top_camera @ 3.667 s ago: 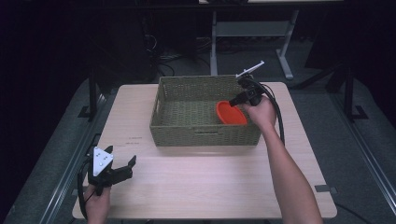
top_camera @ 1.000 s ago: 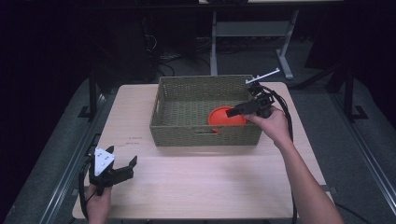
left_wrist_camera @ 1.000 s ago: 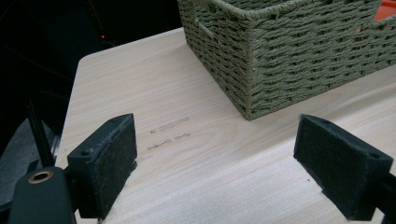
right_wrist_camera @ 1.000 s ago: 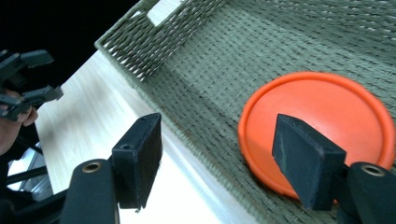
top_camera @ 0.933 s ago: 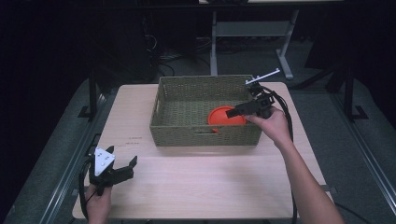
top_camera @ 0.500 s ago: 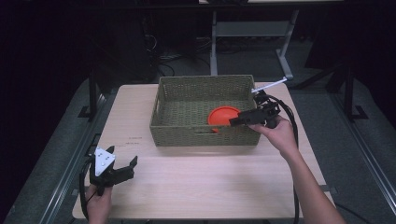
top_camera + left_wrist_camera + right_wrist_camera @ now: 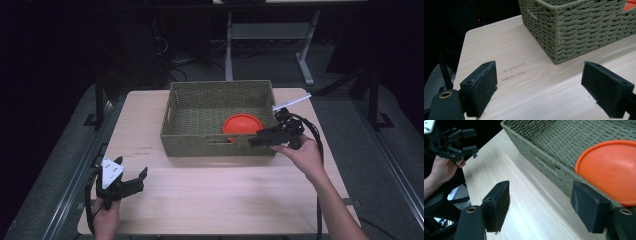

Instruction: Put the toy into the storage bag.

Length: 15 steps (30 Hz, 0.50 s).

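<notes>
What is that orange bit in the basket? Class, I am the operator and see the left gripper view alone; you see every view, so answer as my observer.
Observer: It is a round orange bowl, lying inside the basket toward its near right corner.
Operator: Where is the right tool?
Observer: The right tool hangs at the basket's near wall, just in front of the bowl.
Operator: Does it grip anything?
Observer: No. In the right gripper view its jaws stand wide open, one over the table and the other by the bowl's rim, with nothing pinched.
</notes>
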Motion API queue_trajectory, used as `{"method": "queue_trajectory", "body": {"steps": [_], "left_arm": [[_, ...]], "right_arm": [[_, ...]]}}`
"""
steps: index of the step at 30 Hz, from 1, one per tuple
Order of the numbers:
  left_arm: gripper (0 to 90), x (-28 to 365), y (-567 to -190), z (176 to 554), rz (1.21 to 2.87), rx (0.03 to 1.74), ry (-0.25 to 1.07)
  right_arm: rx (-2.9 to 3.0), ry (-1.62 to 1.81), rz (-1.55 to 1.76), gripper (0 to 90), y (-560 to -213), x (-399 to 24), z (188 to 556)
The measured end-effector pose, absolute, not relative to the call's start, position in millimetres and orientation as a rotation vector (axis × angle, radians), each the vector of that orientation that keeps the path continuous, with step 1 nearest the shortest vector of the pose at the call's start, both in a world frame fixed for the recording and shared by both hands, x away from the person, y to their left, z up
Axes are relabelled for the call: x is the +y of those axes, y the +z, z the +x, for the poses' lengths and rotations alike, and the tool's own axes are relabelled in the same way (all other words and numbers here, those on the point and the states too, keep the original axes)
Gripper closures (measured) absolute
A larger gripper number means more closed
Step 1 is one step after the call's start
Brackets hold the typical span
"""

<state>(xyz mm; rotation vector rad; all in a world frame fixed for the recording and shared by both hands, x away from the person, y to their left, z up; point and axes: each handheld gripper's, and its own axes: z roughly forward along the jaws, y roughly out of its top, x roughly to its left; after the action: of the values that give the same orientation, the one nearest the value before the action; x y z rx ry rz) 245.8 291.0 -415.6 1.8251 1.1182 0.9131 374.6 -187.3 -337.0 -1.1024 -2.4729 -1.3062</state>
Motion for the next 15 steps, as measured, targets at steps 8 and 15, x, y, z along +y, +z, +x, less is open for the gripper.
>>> {"method": "queue_trajectory", "body": {"steps": [8,15], "left_arm": [[12.8,290.9,-415.6,245.5,1.822,1.120,0.913],[12.8,290.7,-415.7,245.6,1.826,1.115,0.914]], "right_arm": [[-2.481,-1.298,-1.085,30.6,-346.3,-188.7,365.3],[-2.461,-1.297,-1.086,30.1,-358.4,-193.7,360.0]]}}
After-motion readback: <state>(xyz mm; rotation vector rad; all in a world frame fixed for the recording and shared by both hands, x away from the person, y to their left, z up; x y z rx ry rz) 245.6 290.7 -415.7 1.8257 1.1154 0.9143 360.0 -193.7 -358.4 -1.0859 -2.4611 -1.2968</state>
